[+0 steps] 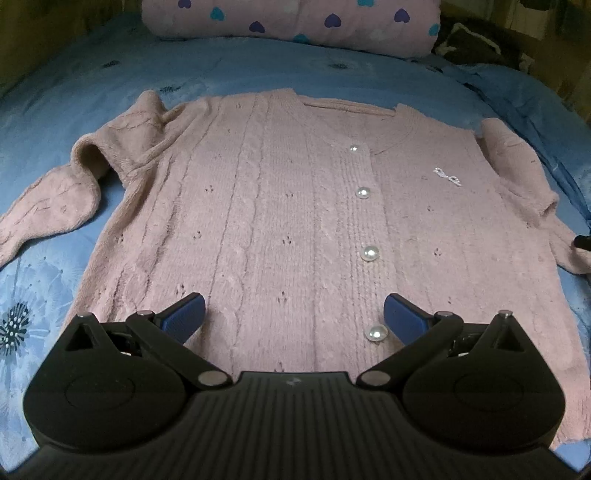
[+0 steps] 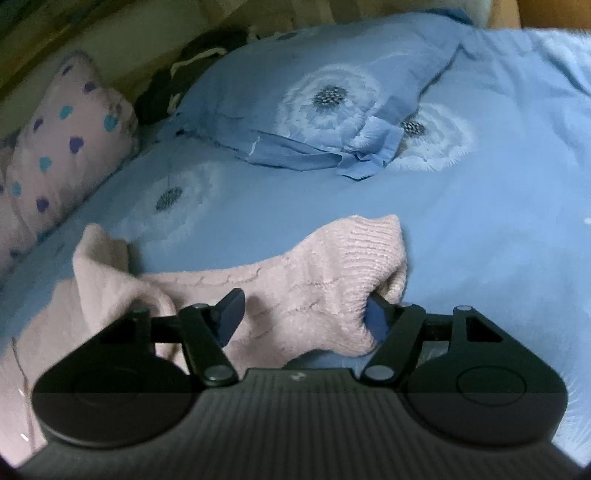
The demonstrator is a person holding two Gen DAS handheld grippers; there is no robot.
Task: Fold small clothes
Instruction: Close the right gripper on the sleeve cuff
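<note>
A pink knitted cardigan (image 1: 280, 206) with pearl buttons lies flat and face up on the blue bedsheet (image 1: 258, 66), neckline far, hem near. Its left sleeve (image 1: 55, 199) is bent and rumpled at the left. My left gripper (image 1: 294, 314) hovers open over the hem, near the lowest button (image 1: 376, 332), with nothing between its fingers. In the right wrist view the cardigan's other sleeve (image 2: 332, 258) lies between the fingers of my right gripper (image 2: 303, 317). The ribbed cuff drapes over the right finger (image 2: 376, 317). The jaws stand fairly wide and the pads are not seen pinching the knit.
A pink pillow with heart prints (image 1: 295, 22) lies along the far edge of the bed. A blue flowered pillow (image 2: 314, 103) sits beyond the right sleeve. Dark clothing (image 1: 476, 44) is heaped at the far right corner.
</note>
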